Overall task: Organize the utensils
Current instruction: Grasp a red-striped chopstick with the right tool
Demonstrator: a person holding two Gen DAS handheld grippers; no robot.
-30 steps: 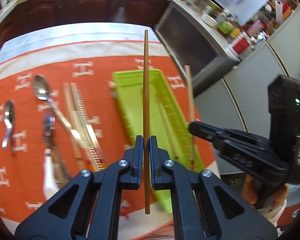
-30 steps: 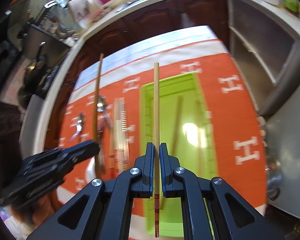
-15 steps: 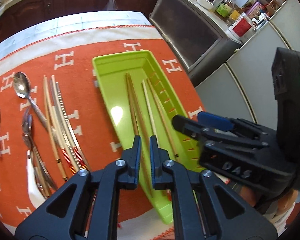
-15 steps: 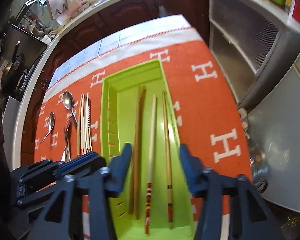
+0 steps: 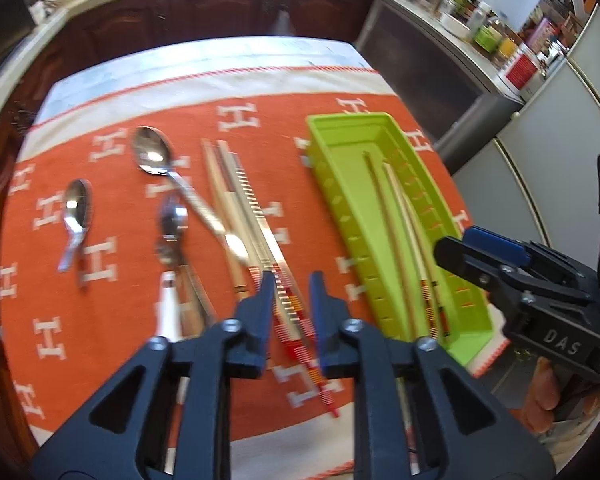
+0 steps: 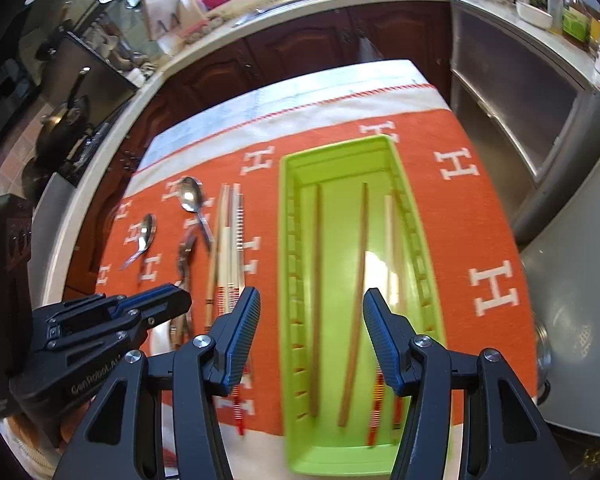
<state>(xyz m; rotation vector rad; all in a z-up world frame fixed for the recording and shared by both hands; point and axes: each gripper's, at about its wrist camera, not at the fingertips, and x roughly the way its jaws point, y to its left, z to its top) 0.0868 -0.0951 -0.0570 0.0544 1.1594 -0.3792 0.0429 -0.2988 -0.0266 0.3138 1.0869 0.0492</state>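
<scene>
- A second ago each gripper clamped a single chopstick upright over the table; now neither grips one, and both of those sticks lie in the green tray (image 6: pixel 418 264).
- The left gripper (image 5: pixel 291 304) has swung away from the tray to hang above the loose chopsticks (image 5: pixel 256 232) on the orange cloth (image 5: pixel 112 316). Its jaws are opening, only a narrow way apart so far. The striped ends of the sticks show in the gap, but the pads do not seem to press on them; motion blur makes this hard to settle.
- The right gripper (image 6: pixel 311 334) stands with its jaws wide and empty over the near end of the tray.
- In the tray four chopsticks (image 6: pixel 356 300) lie lengthwise: two plain brown ones toward the left and middle, two with red-striped ends along the right wall.
- Left of the loose chopsticks lie spoons (image 5: pixel 153 156): a large one touching the sticks with its handle, a small one (image 5: pixel 75 220) apart at the far left, and more cutlery bunched between them.
- A hand (image 5: pixel 544 396) holds the right gripper's grip.
</scene>
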